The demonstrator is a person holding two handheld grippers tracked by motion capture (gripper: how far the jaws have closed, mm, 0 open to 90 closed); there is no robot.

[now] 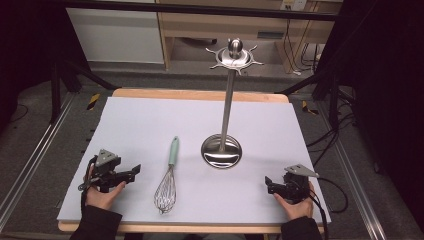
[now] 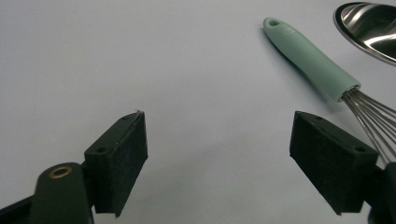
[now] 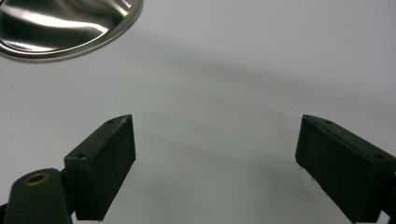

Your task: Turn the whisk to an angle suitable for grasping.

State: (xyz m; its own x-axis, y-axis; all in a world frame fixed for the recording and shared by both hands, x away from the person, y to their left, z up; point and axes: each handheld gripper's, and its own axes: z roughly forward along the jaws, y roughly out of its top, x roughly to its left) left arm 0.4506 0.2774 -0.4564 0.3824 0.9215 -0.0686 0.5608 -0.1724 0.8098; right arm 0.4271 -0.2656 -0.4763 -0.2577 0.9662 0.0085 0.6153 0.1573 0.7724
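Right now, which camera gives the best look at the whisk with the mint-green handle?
The high view: the wire whisk with the mint-green handle lies there whole, handle to wires. The left gripper view shows its handle and some wires, cut off at the edge. The right gripper view looks elsewhere.

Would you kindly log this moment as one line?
left tongs: open, empty | right tongs: open, empty | whisk: flat, untouched | utensil stand: upright

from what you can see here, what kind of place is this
Probably a lab or recording workspace, not a kitchen: a table under a plain white sheet, cables trailing on the floor, and just a whisk and a metal stand laid out.
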